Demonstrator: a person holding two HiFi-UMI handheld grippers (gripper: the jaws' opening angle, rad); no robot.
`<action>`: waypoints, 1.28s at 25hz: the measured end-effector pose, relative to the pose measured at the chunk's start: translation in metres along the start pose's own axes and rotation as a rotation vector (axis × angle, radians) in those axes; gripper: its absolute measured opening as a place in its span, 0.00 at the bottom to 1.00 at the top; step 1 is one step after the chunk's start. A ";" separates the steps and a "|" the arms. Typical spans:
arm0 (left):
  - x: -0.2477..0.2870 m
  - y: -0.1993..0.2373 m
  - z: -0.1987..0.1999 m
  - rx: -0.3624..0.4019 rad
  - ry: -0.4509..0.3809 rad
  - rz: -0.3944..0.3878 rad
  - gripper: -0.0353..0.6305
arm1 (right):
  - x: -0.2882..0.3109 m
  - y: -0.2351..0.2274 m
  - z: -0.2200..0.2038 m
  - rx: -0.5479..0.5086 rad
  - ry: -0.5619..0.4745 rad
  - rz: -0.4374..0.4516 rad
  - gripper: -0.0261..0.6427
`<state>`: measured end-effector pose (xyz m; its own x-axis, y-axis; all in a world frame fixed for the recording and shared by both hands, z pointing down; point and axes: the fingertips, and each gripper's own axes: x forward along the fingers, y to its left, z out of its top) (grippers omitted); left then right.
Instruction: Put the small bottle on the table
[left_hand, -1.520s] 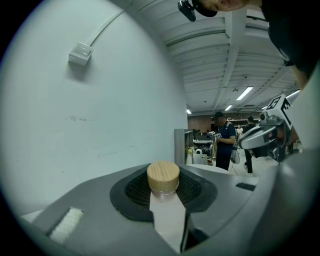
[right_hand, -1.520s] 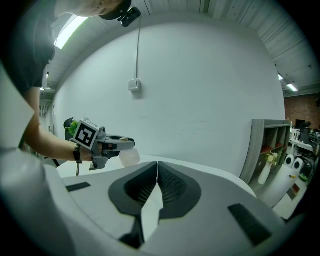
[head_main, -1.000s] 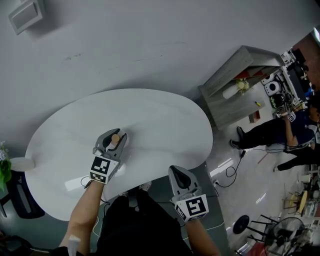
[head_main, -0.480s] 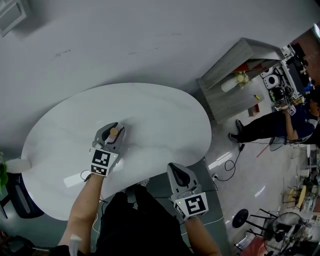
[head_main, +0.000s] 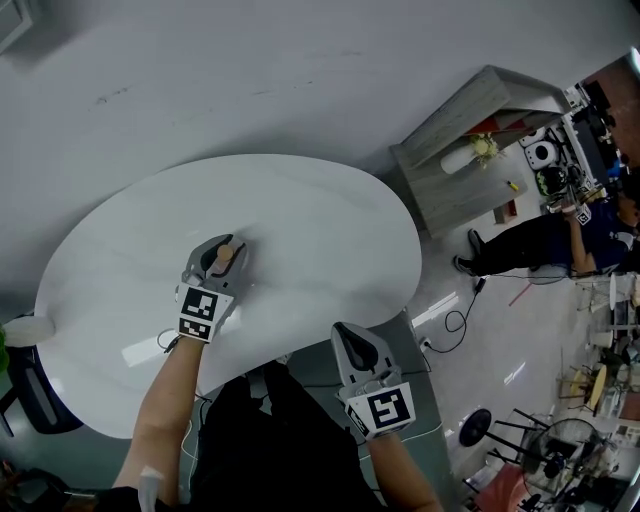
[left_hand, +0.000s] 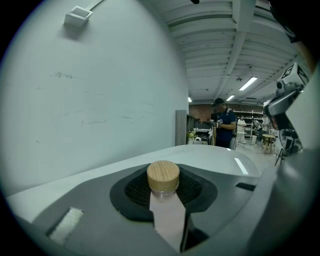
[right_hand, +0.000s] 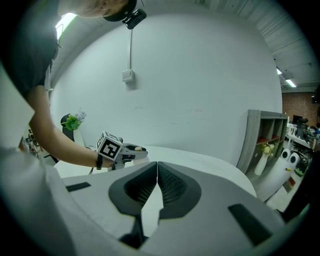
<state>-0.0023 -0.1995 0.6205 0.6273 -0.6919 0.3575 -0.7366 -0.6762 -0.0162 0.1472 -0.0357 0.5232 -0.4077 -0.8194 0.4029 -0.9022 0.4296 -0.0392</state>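
Head view, looking steeply down on a white oval table (head_main: 300, 215). The left gripper (head_main: 222, 258) is held over the near middle of the table, pointing away from the person. Its fingers (left_hand: 137, 189) are partly apart and clamp the small bottle (left_hand: 163, 176) by its body, so that the round wooden cap stands upright just above them. The bottle is therefore in the left gripper, above the table. Whether its base touches the tabletop cannot be told.

The right gripper (head_main: 352, 343) is held off the table's near edge, beside the person's body and well apart from the left one. Its fingers (right_hand: 140, 187) are pressed together along their whole length, with nothing between them.

A grey shelf unit (head_main: 470, 150) stands against the wall beyond the table's right end.
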 end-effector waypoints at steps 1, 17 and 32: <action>0.001 0.000 -0.001 -0.001 0.001 -0.001 0.21 | 0.000 -0.001 0.000 0.000 0.002 -0.001 0.05; 0.013 -0.004 -0.014 -0.018 0.009 -0.015 0.21 | 0.010 -0.006 -0.003 0.007 0.026 -0.002 0.05; 0.020 -0.009 -0.014 0.052 0.021 -0.040 0.21 | 0.015 -0.008 -0.005 0.017 0.025 0.001 0.05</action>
<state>0.0134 -0.2035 0.6412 0.6501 -0.6592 0.3779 -0.6967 -0.7156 -0.0497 0.1492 -0.0500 0.5341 -0.4047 -0.8093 0.4259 -0.9043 0.4234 -0.0546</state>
